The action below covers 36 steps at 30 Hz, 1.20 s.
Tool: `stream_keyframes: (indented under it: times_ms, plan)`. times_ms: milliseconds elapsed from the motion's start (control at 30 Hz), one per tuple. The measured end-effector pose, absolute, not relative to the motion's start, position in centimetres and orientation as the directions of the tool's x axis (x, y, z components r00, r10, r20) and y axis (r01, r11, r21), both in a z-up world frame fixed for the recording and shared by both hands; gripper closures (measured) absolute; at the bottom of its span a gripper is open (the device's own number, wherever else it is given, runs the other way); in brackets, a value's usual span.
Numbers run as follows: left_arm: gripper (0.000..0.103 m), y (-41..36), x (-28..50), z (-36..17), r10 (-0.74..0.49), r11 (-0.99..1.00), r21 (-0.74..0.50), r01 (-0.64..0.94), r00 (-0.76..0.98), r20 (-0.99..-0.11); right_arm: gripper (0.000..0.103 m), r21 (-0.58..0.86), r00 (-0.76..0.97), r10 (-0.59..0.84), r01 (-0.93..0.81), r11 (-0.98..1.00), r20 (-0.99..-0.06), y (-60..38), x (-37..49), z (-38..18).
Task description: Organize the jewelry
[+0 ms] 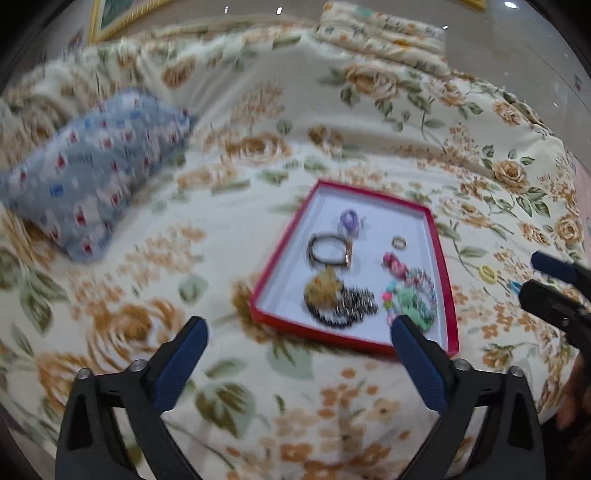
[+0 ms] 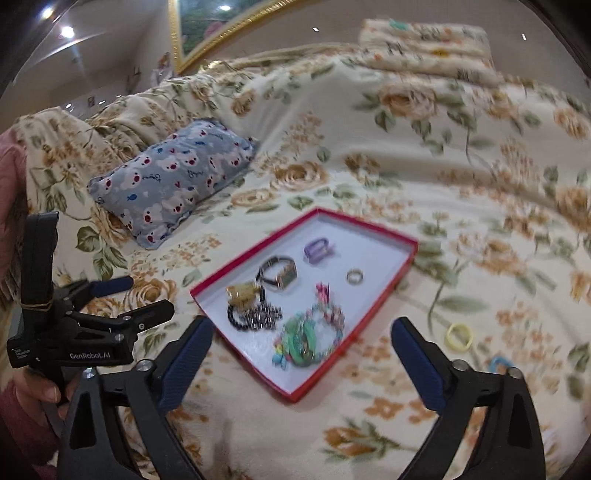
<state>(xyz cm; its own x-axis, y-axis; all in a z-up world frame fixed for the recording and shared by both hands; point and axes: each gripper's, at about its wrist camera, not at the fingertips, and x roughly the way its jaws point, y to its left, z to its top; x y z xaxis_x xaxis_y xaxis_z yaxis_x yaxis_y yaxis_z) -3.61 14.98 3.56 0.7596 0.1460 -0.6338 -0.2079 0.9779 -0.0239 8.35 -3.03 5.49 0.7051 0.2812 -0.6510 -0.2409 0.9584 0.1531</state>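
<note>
A red-rimmed tray (image 1: 280, 254) (image 2: 373, 314) with a white floor lies on the floral bedspread. It holds a watch (image 2: 279, 275), a purple clip (image 2: 317, 250), a ring (image 2: 355, 276), dark beads (image 2: 255, 315), a yellow piece (image 2: 242, 293) and green and pink bracelets (image 2: 310, 334). A yellow hair tie (image 2: 459, 336) (image 1: 488, 274) and a blue one (image 2: 499, 363) lie on the bedspread right of the tray. My left gripper (image 1: 299, 332) is open and empty, just before the tray's near edge. My right gripper (image 2: 301, 339) is open and empty above the tray's near corner.
A blue patterned pillow (image 2: 173, 181) (image 1: 92, 170) lies left of the tray. A folded floral cloth (image 2: 428, 44) sits at the back right. A gold-framed picture (image 2: 221, 26) hangs behind the bed. The other gripper shows at each view's edge (image 1: 554, 291) (image 2: 92, 314).
</note>
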Motion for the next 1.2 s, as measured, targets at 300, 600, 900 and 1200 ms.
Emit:
stream_keyframes:
  times_ms: [300, 600, 900, 1200]
  plan:
    - [0.001, 14.2, -3.8, 1.8, 0.199, 0.964, 0.0, -0.266, 0.723, -0.662, 0.0, 0.197, 0.682, 0.268, -0.182, 0.963, -0.681, -3.5, 8.1, 3.0]
    - [0.001, 13.7, -3.2, 0.4, 0.224, 0.956, 0.02, -0.292, 0.687, -0.691, 0.0, 0.209, 0.649, 0.267, -0.167, 0.964, -0.712, -3.5, 7.1, 0.3]
    - [0.001, 13.7, -4.6, 0.8, 0.242, 0.951, 0.012, -0.31, 0.717, -0.654, 0.0, 0.192, 0.688, 0.246, -0.155, 0.969, -0.683, -3.5, 6.2, 0.7]
    - [0.001, 12.6, -5.9, 1.0, 0.251, 0.953, 0.026, -0.302, 0.74, -0.624, 0.0, 0.168, 0.714, 0.221, -0.145, 0.975, -0.665, -3.4, 6.0, 0.4]
